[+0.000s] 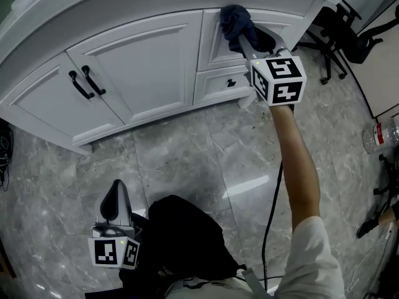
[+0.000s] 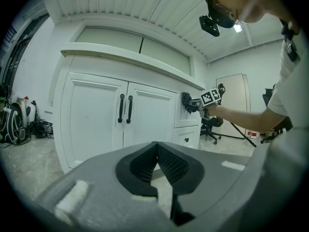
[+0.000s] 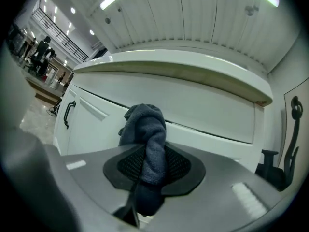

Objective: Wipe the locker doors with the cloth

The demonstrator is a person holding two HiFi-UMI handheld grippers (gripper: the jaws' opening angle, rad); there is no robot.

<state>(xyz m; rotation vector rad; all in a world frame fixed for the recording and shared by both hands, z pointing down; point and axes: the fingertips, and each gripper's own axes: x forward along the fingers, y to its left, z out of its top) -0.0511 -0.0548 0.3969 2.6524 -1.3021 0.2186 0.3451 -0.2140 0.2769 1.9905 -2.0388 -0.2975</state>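
A white cabinet has two doors (image 1: pixel 143 61) with black handles (image 1: pixel 87 83), and drawers to their right. My right gripper (image 1: pixel 244 42) is raised to the upper drawer front (image 1: pixel 215 39) and is shut on a dark blue cloth (image 1: pixel 235 18). In the right gripper view the bunched cloth (image 3: pixel 145 129) sticks up between the pads, close to the white panel. My left gripper (image 1: pixel 115 189) hangs low near the person's body, well back from the cabinet. Its jaws meet at the tips with nothing between them. The left gripper view shows the doors (image 2: pixel 145 120) and the far cloth (image 2: pixel 186 100).
A small lower drawer (image 1: pixel 218 83) with a black knob sits under the upper one. A black office chair (image 1: pixel 340 30) stands to the cabinet's right, and a plastic bottle (image 1: pixel 380 132) lies on the marble floor. A black cable (image 1: pixel 271 210) hangs by the right arm. Bags (image 2: pixel 14 122) lie at the far left.
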